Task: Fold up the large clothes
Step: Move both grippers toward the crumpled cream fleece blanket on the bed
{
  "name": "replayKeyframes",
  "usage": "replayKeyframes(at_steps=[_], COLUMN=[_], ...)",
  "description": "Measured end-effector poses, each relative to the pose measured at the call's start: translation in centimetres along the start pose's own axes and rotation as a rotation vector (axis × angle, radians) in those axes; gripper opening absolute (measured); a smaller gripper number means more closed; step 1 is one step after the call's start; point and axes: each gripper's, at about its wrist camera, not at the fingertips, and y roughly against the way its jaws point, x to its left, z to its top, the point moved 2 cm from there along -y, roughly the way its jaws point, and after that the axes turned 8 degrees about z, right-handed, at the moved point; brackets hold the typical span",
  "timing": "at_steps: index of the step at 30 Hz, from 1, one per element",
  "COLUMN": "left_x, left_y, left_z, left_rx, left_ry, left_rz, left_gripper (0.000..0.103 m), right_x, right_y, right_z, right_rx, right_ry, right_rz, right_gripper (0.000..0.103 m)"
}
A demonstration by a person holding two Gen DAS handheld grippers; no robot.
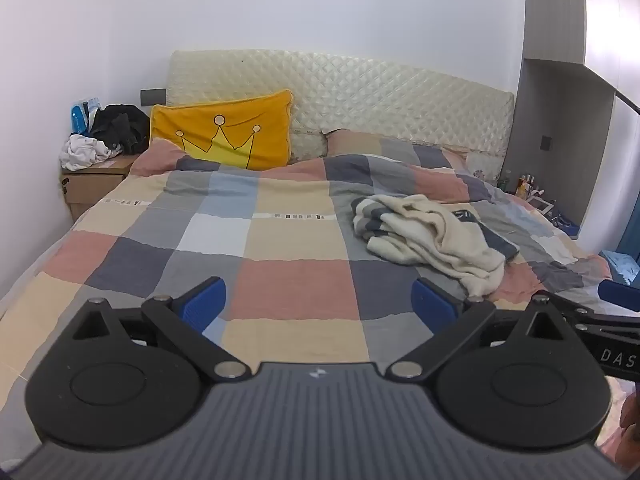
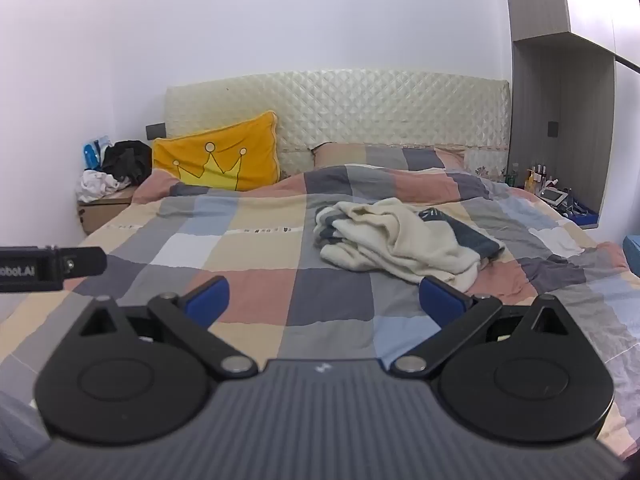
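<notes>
We see the sweater (image 1: 430, 236) crumpled on the quilt (image 1: 280, 240) right of centre, its shape hard to read, both the left gripper (image 1: 319, 306) and right gripper (image 2: 324, 300) spread wide and empty short of it, nightstand (image 1: 94, 184) clutter blurry.

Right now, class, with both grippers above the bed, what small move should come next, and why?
Probably bring the right gripper forward to the near edge of the crumpled cream and grey garment. Both it and the left gripper are open and empty, and the garment lies bunched and unfolded on the checked quilt, nearer the right one.
</notes>
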Motion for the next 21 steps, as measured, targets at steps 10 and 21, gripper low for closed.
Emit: replayKeyframes(at_steps=[10,21], left_x=[-0.02,0.13], left_y=[-0.10,-0.05], left_z=[0.01,0.20], left_rx=[0.010,0.010], left_ry=[0.002,0.004], left_rz=[-0.013,-0.034], left_gripper=[0.101,0.101], right_x=[-0.04,-0.22], right_y=[0.19,0.49], right_z=[-0.16,-0.40], right_rx=[0.002,-0.006], right_ry=[-0.017,-0.001], right_rz=[0.015,-0.004], right_gripper=[0.103,0.103])
